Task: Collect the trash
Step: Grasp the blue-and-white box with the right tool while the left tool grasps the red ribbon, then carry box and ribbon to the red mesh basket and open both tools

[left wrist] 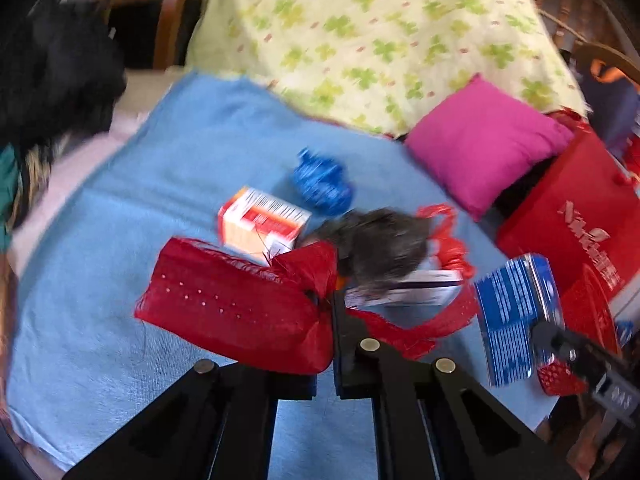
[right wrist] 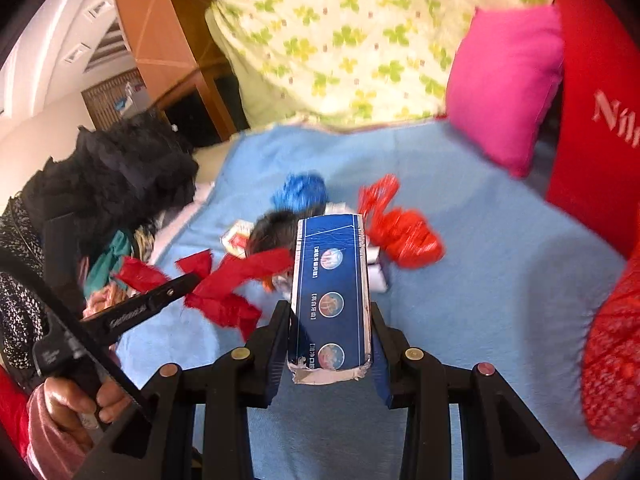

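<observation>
My left gripper (left wrist: 326,304) is shut on a red mesh bag (left wrist: 240,308), holding its edge above the blue blanket (left wrist: 160,184). My right gripper (right wrist: 330,312) is shut on a dark blue carton (right wrist: 330,292), also seen in the left wrist view (left wrist: 516,316). On the blanket lie an orange-and-white box (left wrist: 262,220), a crumpled blue wrapper (left wrist: 322,182), a grey fuzzy clump (left wrist: 376,240), a white box (left wrist: 416,290) and crumpled red plastic (right wrist: 400,232).
A pink cushion (left wrist: 484,140) and a red bag with white lettering (left wrist: 580,216) sit at the right. A clover-print quilt (left wrist: 360,32) lies behind. Dark clothes (right wrist: 120,176) pile at the left. Red mesh (right wrist: 612,360) hangs at the right edge.
</observation>
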Demonstrator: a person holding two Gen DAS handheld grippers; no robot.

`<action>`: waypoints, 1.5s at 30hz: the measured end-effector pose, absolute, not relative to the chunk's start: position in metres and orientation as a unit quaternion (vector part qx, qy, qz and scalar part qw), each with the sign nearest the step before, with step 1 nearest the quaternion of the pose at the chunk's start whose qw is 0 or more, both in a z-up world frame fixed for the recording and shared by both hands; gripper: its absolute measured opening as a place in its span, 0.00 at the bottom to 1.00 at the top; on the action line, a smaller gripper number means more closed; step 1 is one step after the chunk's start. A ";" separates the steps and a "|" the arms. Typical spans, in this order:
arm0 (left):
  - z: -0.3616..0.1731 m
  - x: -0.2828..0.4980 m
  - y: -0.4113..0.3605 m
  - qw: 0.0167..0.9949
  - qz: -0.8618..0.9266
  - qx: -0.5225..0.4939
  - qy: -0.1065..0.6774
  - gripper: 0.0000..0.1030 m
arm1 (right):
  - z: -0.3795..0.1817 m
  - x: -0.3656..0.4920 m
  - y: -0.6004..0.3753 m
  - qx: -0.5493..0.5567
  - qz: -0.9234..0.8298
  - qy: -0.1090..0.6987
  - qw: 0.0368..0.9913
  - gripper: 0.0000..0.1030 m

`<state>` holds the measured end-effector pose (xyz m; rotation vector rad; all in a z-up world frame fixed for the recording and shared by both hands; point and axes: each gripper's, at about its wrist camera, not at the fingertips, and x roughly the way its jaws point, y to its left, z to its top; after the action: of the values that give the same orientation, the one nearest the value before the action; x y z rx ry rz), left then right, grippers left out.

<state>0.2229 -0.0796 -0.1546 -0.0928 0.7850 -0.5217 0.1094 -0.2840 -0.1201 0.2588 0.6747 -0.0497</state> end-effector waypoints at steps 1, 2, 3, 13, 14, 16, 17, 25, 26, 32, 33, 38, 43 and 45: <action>-0.147 0.217 -0.083 0.892 -0.257 -0.041 0.371 0.06 | -0.113 0.103 -0.287 0.126 -0.027 0.316 0.940 0.38; -0.139 0.211 -0.088 0.893 -0.264 -0.038 0.362 0.06 | -0.106 0.095 -0.290 0.126 -0.030 0.302 0.944 0.38; -0.127 0.201 -0.095 0.894 -0.279 -0.035 0.348 0.06 | -0.096 0.086 -0.295 0.128 -0.036 0.282 0.950 0.38; -0.043 0.124 -0.201 0.864 -0.417 0.003 0.282 0.06 | -0.036 -0.032 -0.389 0.169 -0.177 0.115 0.963 0.38; -0.036 0.115 -0.217 0.857 -0.431 0.007 0.280 0.06 | -0.034 -0.043 -0.401 0.176 -0.192 0.107 0.959 0.38; -0.031 0.104 -0.244 0.847 -0.452 0.017 0.280 0.06 | -0.035 -0.062 -0.425 0.192 -0.224 0.096 0.951 0.38; -0.030 0.099 -0.259 0.843 -0.460 0.023 0.279 0.06 | -0.036 -0.070 -0.437 0.202 -0.235 0.094 0.946 0.38; -0.045 0.056 -0.374 0.804 -0.506 0.087 0.301 0.10 | -0.051 -0.094 -0.504 0.270 -0.272 0.107 0.917 0.38; -0.048 0.054 -0.383 0.803 -0.505 0.093 0.304 0.12 | -0.053 -0.093 -0.511 0.277 -0.274 0.110 0.914 0.38; -0.066 0.046 -0.398 0.803 -0.495 0.116 0.311 0.53 | -0.063 -0.102 -0.523 0.298 -0.277 0.115 0.906 0.62; -0.064 0.045 -0.394 0.805 -0.495 0.115 0.305 0.53 | -0.061 -0.103 -0.521 0.291 -0.277 0.107 0.909 0.62; -0.052 0.054 -0.343 0.837 -0.464 0.104 0.271 0.57 | -0.050 -0.108 -0.505 0.269 -0.266 0.062 0.924 0.62; -0.064 0.085 -0.257 0.881 -0.380 0.083 0.271 0.58 | -0.034 -0.096 -0.460 0.217 -0.210 0.022 0.953 0.62; -0.073 0.098 -0.220 0.895 -0.338 0.075 0.279 0.58 | -0.028 -0.086 -0.437 0.195 -0.177 0.009 0.965 0.62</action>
<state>0.0983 -0.2200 -0.0731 0.1552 0.5787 -0.7016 -0.0856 -0.4368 -0.0280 0.3947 0.0172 -0.3578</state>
